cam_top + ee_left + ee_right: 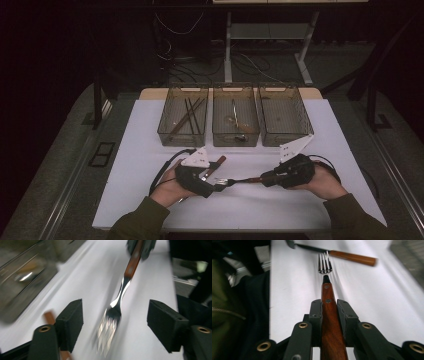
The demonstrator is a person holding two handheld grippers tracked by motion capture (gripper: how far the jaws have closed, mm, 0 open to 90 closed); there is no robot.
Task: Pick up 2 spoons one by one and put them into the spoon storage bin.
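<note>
High view: the right gripper point(264, 178) holds a fork point(240, 181) by its brown wooden handle, level above the white table point(310, 120), tines pointing at the left gripper point(218, 185). A second wooden-handled utensil point(214, 166) lies just behind the left gripper. Three wire baskets point(235, 120) stand in a row along the far side, well apart from both hands; bare tabletop lies between them and the grippers, and the near edge runs close under the person's sleeves.

Left gripper view: its jaws stand wide apart with nothing between the pads. The fork point(117, 307), blurred, points its steel tines in between them, touching neither jaw; the wooden handle runs up to the right gripper point(140, 246). White table lies clear on both sides.

Right gripper view: the jaws are closed on the fork's point(328, 307) riveted wooden handle. The tines stretch forward over the table. The other utensil point(347, 256) lies crosswise just beyond them.
</note>
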